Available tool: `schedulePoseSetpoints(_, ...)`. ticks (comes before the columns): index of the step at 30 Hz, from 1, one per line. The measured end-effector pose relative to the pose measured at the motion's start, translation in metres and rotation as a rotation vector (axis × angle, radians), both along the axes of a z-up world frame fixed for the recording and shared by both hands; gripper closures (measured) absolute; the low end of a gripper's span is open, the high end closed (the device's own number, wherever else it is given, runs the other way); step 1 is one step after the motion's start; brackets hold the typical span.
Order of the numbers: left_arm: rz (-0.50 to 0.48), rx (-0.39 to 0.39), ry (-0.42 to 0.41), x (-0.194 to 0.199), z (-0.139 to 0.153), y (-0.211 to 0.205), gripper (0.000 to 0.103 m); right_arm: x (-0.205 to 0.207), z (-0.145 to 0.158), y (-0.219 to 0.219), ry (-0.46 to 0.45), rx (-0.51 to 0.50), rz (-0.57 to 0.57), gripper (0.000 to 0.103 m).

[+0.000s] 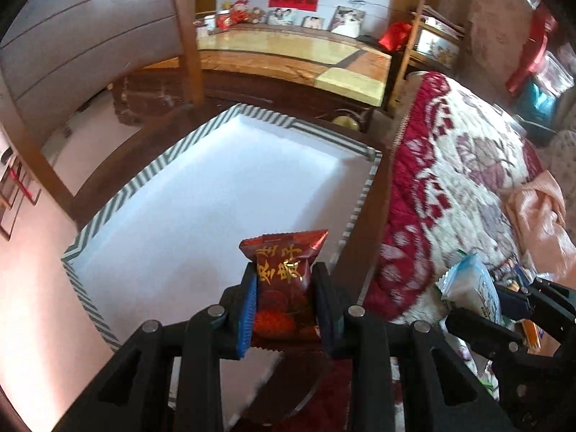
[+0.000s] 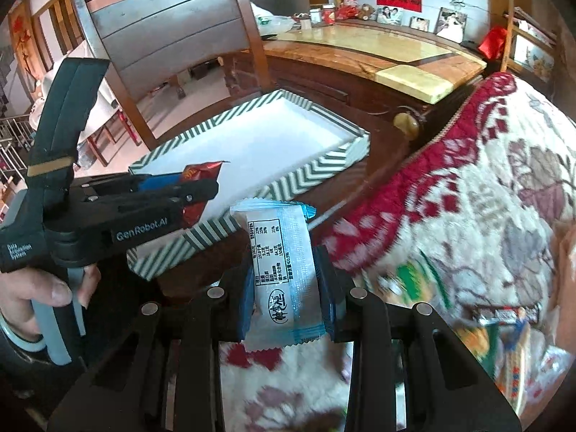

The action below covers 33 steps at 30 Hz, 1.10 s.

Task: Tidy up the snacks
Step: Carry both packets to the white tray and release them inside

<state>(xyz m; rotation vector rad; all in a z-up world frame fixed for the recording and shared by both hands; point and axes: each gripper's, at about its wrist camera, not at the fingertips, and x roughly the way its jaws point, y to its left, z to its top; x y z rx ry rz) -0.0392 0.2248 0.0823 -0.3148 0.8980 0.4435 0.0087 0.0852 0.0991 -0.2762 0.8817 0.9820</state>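
My left gripper (image 1: pixel 284 280) is shut on a red snack packet (image 1: pixel 284 280) with gold characters and holds it above the near end of the white tray (image 1: pixel 144 176) with a grey-striped rim. My right gripper (image 2: pixel 284 273) is shut on a white and blue snack packet (image 2: pixel 284 273), held over the red and cream blanket just right of the tray (image 2: pixel 306 176). The left gripper (image 2: pixel 201 189) with the red packet (image 2: pixel 201 171) shows in the right wrist view over the tray's near corner. The right gripper's packet (image 1: pixel 475 288) shows at the right of the left wrist view.
Several loose snack packets (image 2: pixel 504 316) lie on the patterned blanket (image 2: pixel 486 187) at right. The tray sits on a dark wooden surface (image 2: pixel 381 158). A wooden chair (image 2: pixel 172 36) stands behind the tray, and a marble-topped cabinet (image 2: pixel 378 54) lies beyond.
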Motion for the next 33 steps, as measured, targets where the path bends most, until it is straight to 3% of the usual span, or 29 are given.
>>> schedulePoseSetpoints(13, 0.112, -0.039, 0.078, -0.007, -0.025, 0.044, 0.071, 0.034, 0.002, 0.091, 0.083, 0.094, 0.027, 0.074)
schedulePoseSetpoints(21, 0.103, 0.022, 0.152, -0.012, -0.033, 0.038, 0.071, 0.052, -0.042, 0.144, 0.206, 0.069, 0.017, 0.074)
schedulePoseSetpoints(29, 0.043, -0.002, 0.171, -0.011, -0.044, 0.003, 0.071, 0.040, -0.054, 0.122, 0.181, 0.000, 0.065, 0.074)
schedulePoseSetpoints(33, 0.010, -0.060, 0.162, -0.016, -0.043, -0.012, 0.069, 0.040, -0.051, 0.103, 0.169, -0.029, 0.059, 0.074)
